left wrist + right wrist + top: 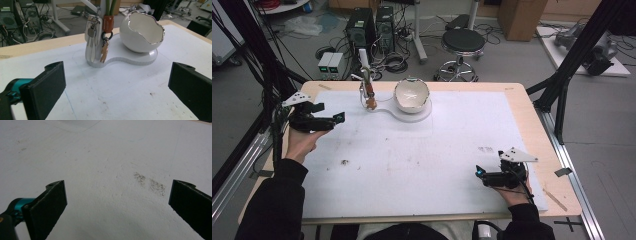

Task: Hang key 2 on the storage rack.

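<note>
My left gripper gapes empty — the keys hang upright dead ahead, just beside the eggshell bowl. My right gripper, likewise splayed and empty, sits well apart from that bowl — so I judge the left nearer.

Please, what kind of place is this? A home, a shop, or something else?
Most likely a lab or workshop for recording handling tasks. Computer towers and loose cables lie on the bare floor behind the table, black frame struts stand beside it, and a round stool waits nearby.
</note>
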